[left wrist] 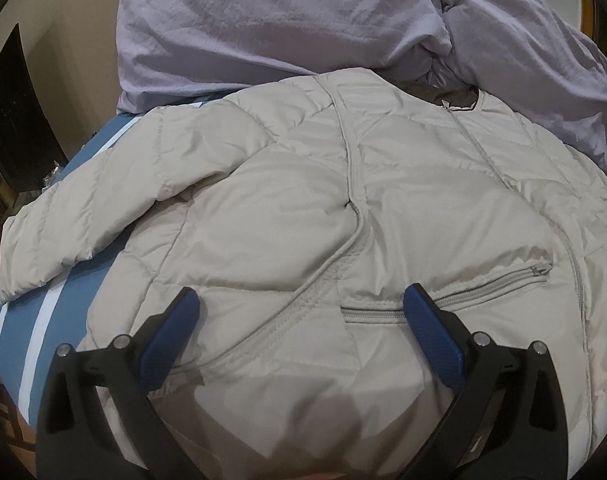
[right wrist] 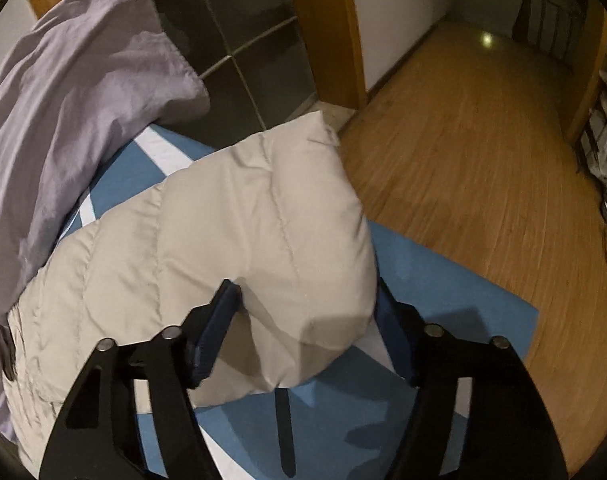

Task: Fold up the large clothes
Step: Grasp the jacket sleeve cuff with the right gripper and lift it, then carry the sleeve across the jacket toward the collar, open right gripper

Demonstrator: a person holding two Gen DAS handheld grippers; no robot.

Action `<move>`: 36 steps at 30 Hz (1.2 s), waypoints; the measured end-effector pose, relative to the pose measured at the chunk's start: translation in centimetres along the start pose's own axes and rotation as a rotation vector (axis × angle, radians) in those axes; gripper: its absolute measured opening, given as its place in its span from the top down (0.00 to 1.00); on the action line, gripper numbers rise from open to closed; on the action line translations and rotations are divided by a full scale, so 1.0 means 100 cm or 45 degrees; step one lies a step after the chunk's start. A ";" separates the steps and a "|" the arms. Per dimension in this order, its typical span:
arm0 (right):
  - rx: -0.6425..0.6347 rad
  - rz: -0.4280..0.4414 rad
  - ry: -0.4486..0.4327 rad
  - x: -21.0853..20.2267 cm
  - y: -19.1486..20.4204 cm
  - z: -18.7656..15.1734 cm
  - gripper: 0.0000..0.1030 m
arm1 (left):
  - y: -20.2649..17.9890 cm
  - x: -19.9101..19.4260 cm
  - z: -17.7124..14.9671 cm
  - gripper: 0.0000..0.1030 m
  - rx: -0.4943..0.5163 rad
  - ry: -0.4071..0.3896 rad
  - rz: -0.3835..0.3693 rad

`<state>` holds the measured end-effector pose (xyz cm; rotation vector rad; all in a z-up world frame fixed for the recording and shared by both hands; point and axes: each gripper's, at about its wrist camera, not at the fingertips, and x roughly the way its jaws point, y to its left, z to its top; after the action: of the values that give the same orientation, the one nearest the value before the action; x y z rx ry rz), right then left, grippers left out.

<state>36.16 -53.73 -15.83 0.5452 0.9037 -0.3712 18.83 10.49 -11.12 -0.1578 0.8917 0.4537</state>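
Because the right gripper (right wrist: pixel 303 320) squeezes only the puffy jacket sleeve (right wrist: pixel 287 208) end while the left gripper (left wrist: pixel 299 320) hangs spread, the slippery sleeve may pop out.

A blue, white-striped bed (left wrist: pixel 13 320) carries a beige puffer jacket (left wrist: pixel 303 220) and crumpled lilac bedding (left wrist: pixel 263 20).

1. Wooden plank floor (right wrist: pixel 463 168), glossy, with two ceiling-light reflections.
2. White wall (right wrist: pixel 399 20) between orange-brown wooden door frames (right wrist: pixel 327 32).
3. Dark panelled sliding door (right wrist: pixel 239 32) behind the bed.
4. Bed with a blue, white-striped sheet (right wrist: pixel 435 280).
5. Cluttered shelf (right wrist: pixel 603 128) at the far right.
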 end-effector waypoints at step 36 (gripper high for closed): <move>-0.955 0.467 -0.012 -0.079 0.396 -0.160 0.83 | 0.011 0.009 -0.003 0.02 -0.090 0.029 -0.121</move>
<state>42.08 -11.85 -5.94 0.0064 0.8399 0.3000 18.64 11.70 -11.96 -0.2693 0.8868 0.3957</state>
